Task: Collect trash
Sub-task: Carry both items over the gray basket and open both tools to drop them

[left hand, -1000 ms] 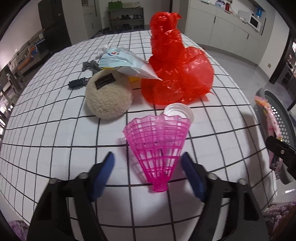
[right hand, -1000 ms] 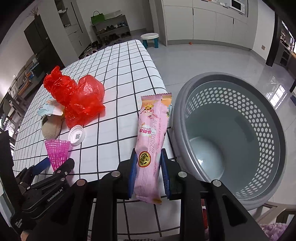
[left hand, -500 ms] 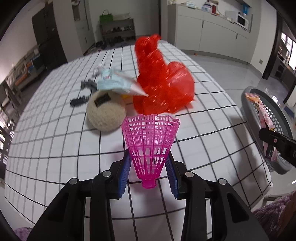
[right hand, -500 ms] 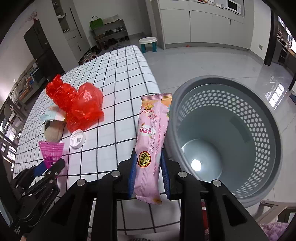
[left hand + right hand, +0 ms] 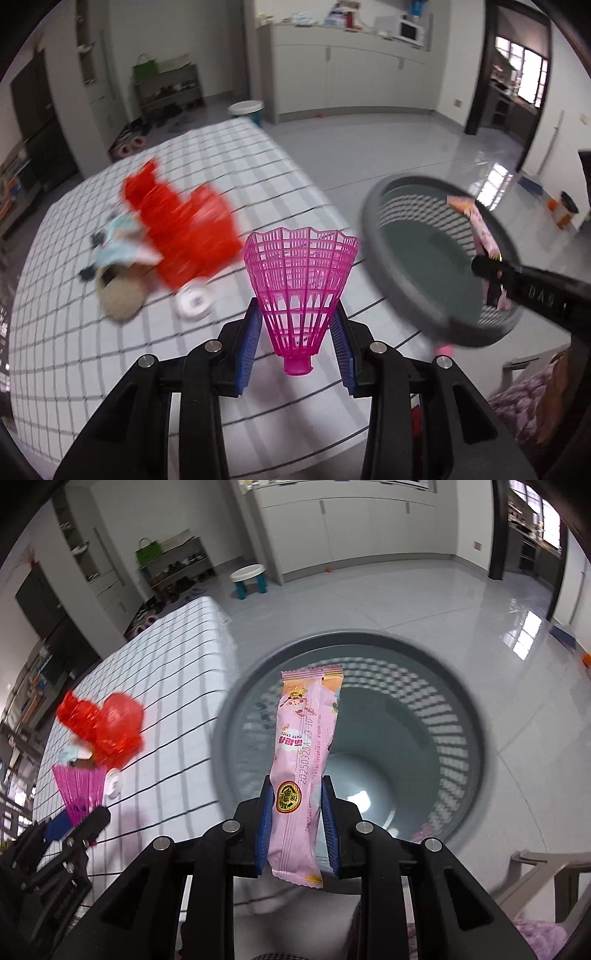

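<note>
The left gripper point(image 5: 297, 341) is pinching a pink plastic shuttlecock point(image 5: 299, 284), its blue pads point(image 5: 249, 347) pressing on either side of the narrow lower part of the lattice skirt. The shuttlecock is standing upright in the grip, the small round cork end pointing down and the wide scalloped rim opening upward. It is hanging clear above the checked tablecloth point(image 5: 92, 369), near the table's right edge.

The right gripper point(image 5: 297, 825) is pinched narrowly on a long pink snack wrapper point(image 5: 304, 771), the pads gripping its lower third beside a round gold sticker. The wrapper is sticking up almost straight, with a serrated top seam, cartoon print and a printed date running along its length. It is hanging over the open mouth of the grey perforated basket point(image 5: 461, 746), which is standing on the floor just beside the table's right edge.

On the table, blurred in both views, a crumpled red plastic bag point(image 5: 184, 229) is lying toward the far right part of the cloth. Just beside it, on its left, are a pale blue wrapper point(image 5: 122, 247) and a beige fuzzy ball point(image 5: 122, 299), and a white round lid point(image 5: 194, 302) is lying in front of the bag.
</note>
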{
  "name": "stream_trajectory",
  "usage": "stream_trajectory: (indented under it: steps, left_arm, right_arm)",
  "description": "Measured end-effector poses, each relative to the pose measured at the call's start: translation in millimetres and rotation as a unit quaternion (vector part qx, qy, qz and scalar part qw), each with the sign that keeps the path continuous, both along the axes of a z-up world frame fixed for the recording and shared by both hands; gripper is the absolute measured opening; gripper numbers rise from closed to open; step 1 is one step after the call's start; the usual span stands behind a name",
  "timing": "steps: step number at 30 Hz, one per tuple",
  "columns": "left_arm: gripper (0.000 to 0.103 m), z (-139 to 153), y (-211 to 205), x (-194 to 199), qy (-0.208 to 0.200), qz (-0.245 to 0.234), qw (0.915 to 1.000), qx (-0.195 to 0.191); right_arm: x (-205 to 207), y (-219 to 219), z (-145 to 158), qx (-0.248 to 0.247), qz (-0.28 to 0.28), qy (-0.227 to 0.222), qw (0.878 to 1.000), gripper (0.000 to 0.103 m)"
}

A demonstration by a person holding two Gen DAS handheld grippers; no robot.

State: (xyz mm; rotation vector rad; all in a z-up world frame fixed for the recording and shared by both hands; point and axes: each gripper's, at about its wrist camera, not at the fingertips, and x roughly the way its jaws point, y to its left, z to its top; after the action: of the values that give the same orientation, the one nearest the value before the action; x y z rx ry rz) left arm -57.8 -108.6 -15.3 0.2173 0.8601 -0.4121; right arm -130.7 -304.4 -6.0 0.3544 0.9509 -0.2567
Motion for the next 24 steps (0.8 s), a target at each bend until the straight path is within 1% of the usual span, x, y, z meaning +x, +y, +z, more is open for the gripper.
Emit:
stream_trajectory:
  steps: [7, 12, 16, 21, 23, 24]
  left_arm:
    - [0.038, 7.4, -62.0, 9.6, 0.0, -0.053, 0.9986, -0.01]
    - [0.038, 2.8, -98.7, 17.7, 0.01, -0.081, 0.9966, -0.009]
    - [0.04, -1.4, -118.5, 24.6, 0.015, -0.094, 0.9954, -0.006]
    - [0.042, -1.2, -131.0, 27.8, 0.017, -0.102, 0.9946, -0.009]
    - [0.046, -1.7, -132.4, 27.7, 0.017, -0.101, 0.9947, -0.009]
    - [0.055, -2.4, -132.6, 27.7, 0.015, -0.099, 0.9949, -0.005]
  right_arm:
    - [-13.5, -44.6, 10.3, -0.015, -0.017, 0.005, 1.0, 0.024]
    - [-11.9, -69.1, 11.1, 0.005, -0.028, -0.006, 1.0, 0.024]
    - [-10.2, -80.1, 1.8, 0.028, -0.034, 0.0, 0.999, 0.024]
    - [-8.0, -82.2, 1.3, 0.02, -0.033, -0.002, 0.999, 0.026]
    - [-9.7, -82.6, 2.4, 0.018, -0.035, -0.005, 0.999, 0.03]
    - [-10.6, -83.0, 3.1, 0.018, -0.035, -0.008, 0.999, 0.032]
